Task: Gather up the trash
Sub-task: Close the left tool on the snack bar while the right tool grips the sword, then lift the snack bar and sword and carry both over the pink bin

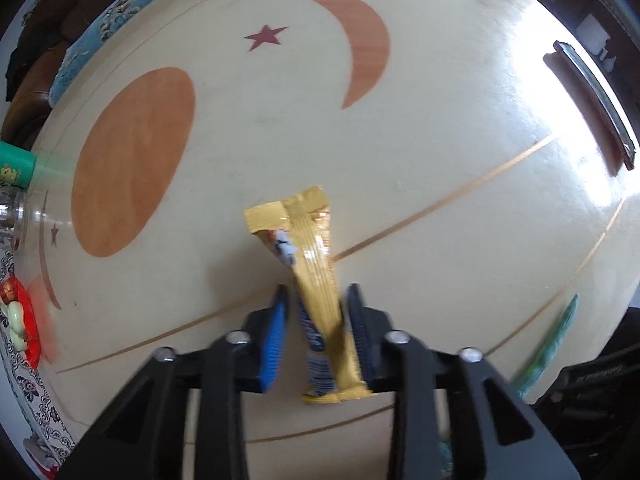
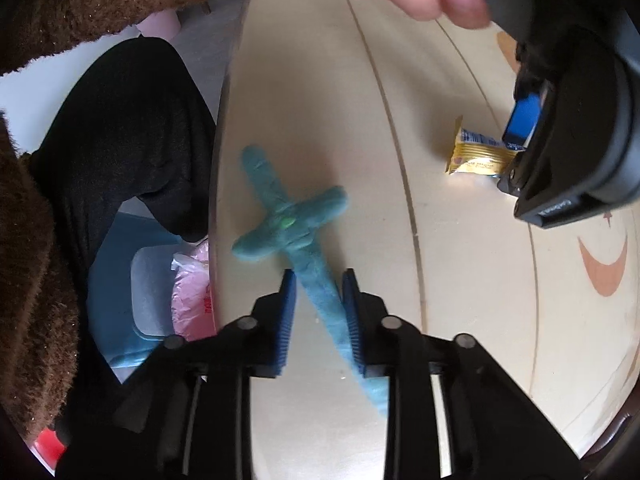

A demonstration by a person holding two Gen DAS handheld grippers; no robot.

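Observation:
A gold snack wrapper [image 1: 316, 276] lies on the cream table [image 1: 420, 152]. My left gripper [image 1: 316, 300] is open around it, blue pads on both sides with a small gap on the left. The same wrapper [image 2: 476, 156] shows in the right wrist view under the left gripper's blue pad [image 2: 522, 118]. A teal cross-shaped strip of trash [image 2: 296, 232] lies near the table's edge. My right gripper [image 2: 318, 292] is open astride its long arm, pads apart from it.
A green-capped clear bottle [image 1: 12, 184] and a red dish [image 1: 24, 320] stand at the table's left edge. A dark tray [image 1: 592, 104] lies far right. A blue bin with a pink bag [image 2: 188, 292] sits on the floor beside my leg [image 2: 132, 120].

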